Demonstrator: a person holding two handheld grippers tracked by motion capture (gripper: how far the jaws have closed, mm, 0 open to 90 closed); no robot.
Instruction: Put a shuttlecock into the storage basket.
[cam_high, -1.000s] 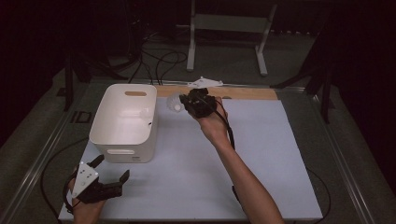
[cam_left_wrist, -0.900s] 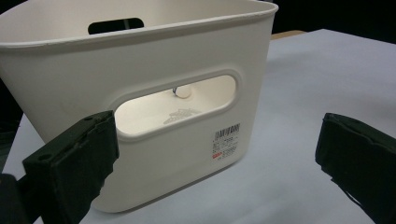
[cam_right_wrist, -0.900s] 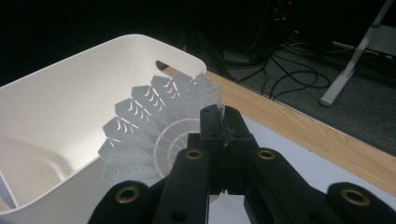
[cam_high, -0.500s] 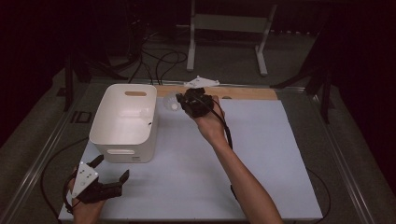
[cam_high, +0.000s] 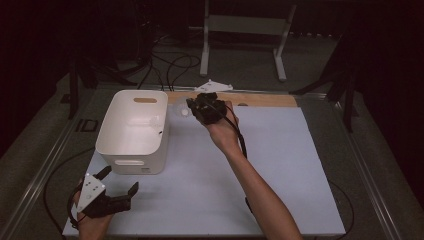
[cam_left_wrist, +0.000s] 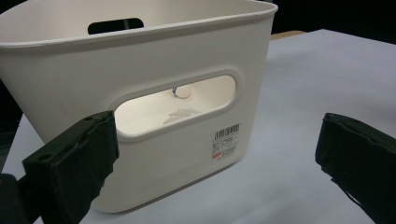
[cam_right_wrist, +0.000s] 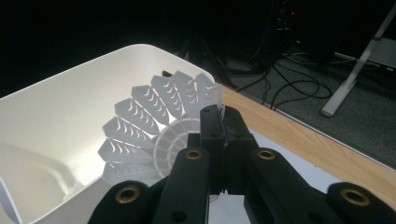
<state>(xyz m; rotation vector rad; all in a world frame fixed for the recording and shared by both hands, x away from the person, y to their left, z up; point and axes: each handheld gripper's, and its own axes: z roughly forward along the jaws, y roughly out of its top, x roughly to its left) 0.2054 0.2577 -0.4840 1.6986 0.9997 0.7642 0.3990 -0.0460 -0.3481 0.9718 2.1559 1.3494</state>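
- between the right gripper's (cam_right_wrist: 223, 122) two black jaws, in the right gripper view, the jaws are pressed together on the edge of a white plastic shuttlecock's (cam_right_wrist: 154, 126) skirt, its ribbed vanes fanned out to the left of them.
- from above, the same right gripper (cam_high: 196, 106) sits at the far side of the table, just beside the white bin's (cam_high: 131, 150) far right corner; the shuttlecock (cam_high: 181, 110) is a pale blur there, and it looks to hang beside the rim rather than over the opening, though the high view is too dim to be sure.
- the right gripper view adds what the high view lacks: the bin's (cam_right_wrist: 46, 121) smooth inner wall behind the vanes, and a wooden strip (cam_right_wrist: 299, 135) running along the table edge.
- at the near left corner, the left gripper (cam_high: 117, 192) is held over the white mat (cam_high: 280, 175), its jaws spread wide and holding nothing.
- the left gripper view faces the bin's (cam_left_wrist: 140, 60) near wall, showing its handle slot (cam_left_wrist: 154, 105) and a small barcode label (cam_left_wrist: 225, 141), details the high view cannot resolve.
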